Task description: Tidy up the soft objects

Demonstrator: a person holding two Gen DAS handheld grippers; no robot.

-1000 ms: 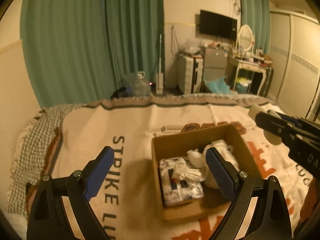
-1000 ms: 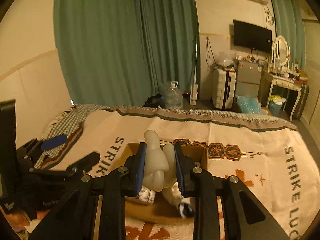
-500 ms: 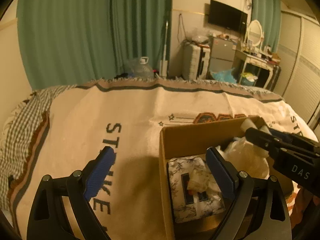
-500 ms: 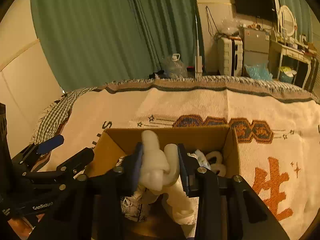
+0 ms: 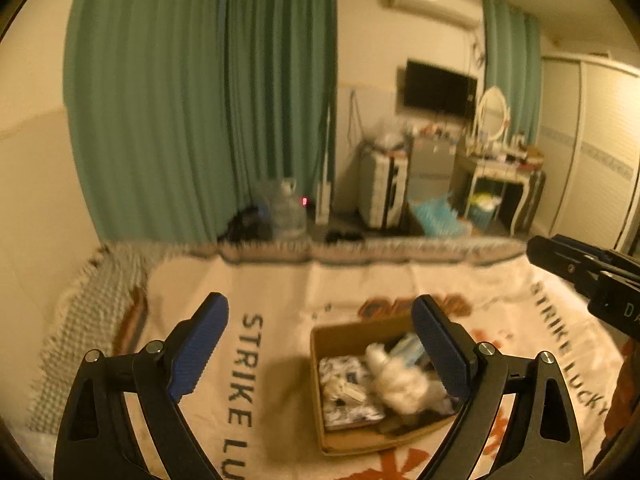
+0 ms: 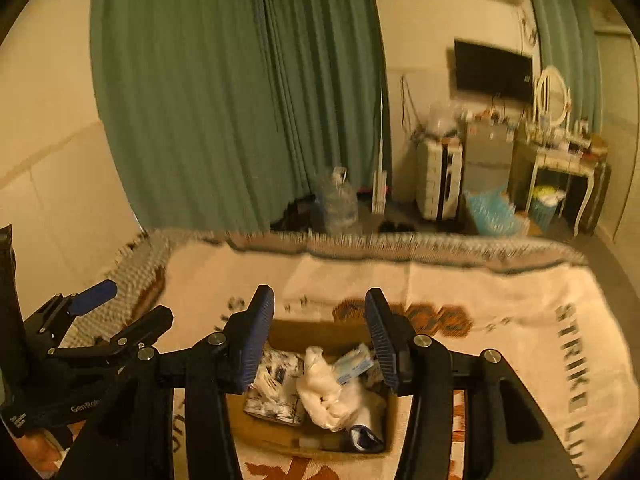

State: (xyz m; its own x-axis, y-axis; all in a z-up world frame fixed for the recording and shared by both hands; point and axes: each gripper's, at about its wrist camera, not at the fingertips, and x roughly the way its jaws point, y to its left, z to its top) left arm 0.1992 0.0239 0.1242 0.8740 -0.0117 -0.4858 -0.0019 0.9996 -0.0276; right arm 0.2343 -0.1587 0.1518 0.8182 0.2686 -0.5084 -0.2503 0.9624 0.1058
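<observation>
Right wrist: curtains [image 6: 240, 100], jug [image 6: 339, 200] beyond bed.

A bed [image 6: 500, 292] carries everything, covered by a cream blanket [image 5: 280, 280] printed with dark "STRIKE LUCKY" lettering and orange motifs. A checked cloth [image 5: 92, 312] lies along its left edge. An open cardboard box [image 6: 280, 436] sits directly on the blanket, near its middle.
</observation>
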